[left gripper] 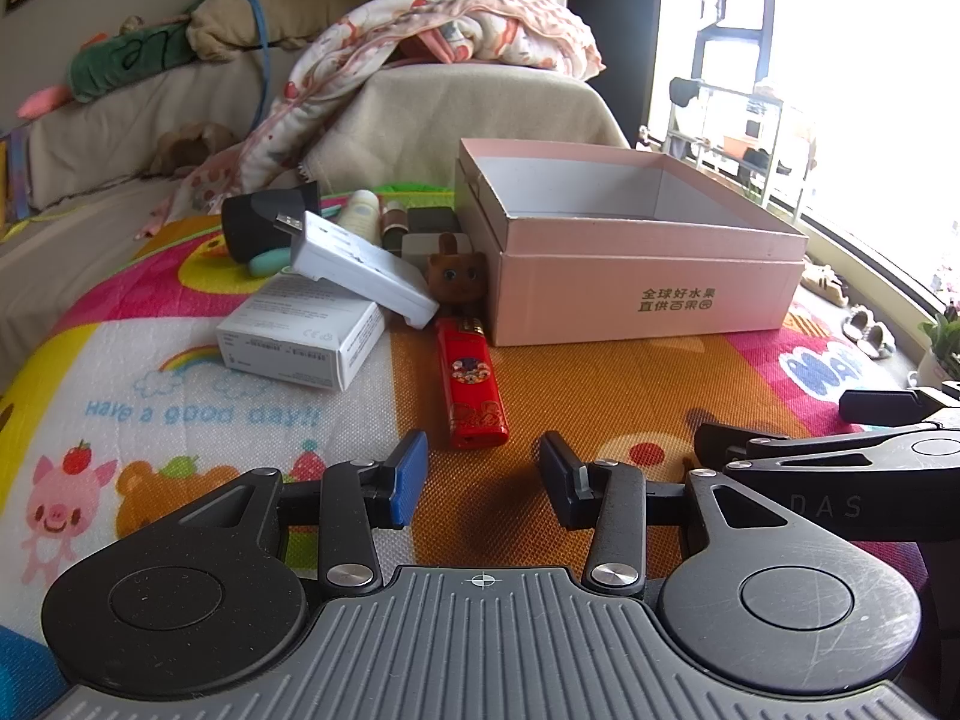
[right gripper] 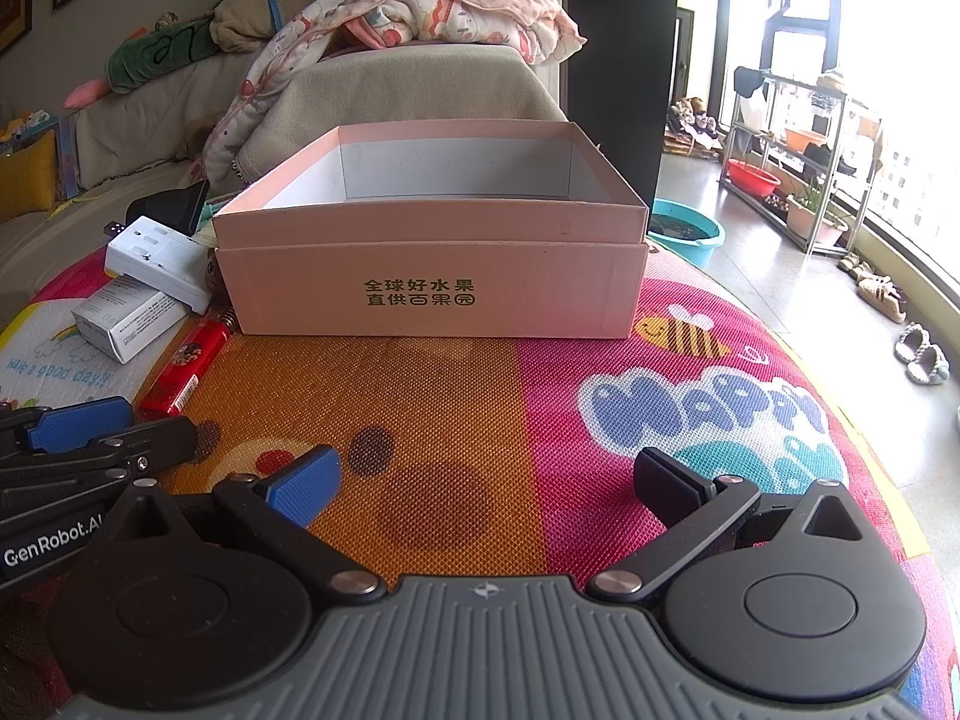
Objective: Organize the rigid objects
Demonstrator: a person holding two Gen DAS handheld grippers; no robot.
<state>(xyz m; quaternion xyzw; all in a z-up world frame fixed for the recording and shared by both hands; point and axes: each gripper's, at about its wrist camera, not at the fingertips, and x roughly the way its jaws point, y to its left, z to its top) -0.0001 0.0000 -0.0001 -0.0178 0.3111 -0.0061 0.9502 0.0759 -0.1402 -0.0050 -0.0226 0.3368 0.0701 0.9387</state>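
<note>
An open pink cardboard box [left gripper: 648,294] [right gripper: 432,276] stands on the colourful play mat [left gripper: 600,396] and looks empty inside. Left of it lie a red lighter [left gripper: 471,384] [right gripper: 186,366], a white carton [left gripper: 300,336] [right gripper: 126,312], a white charger [left gripper: 360,270] [right gripper: 159,258] propped on the carton, a black gadget [left gripper: 264,222] and a brown toy figure [left gripper: 456,279]. My left gripper [left gripper: 483,450] is open, and the lighter's near end lies just ahead of its gap. My right gripper [right gripper: 486,468] is wide open over bare mat in front of the box.
Small bottles and dark blocks [left gripper: 390,222] crowd behind the toy. A covered sofa [right gripper: 420,90] with a blanket rises behind the box. To the right the floor holds a teal basin [right gripper: 684,231], slippers [right gripper: 921,354] and a metal rack [right gripper: 798,168].
</note>
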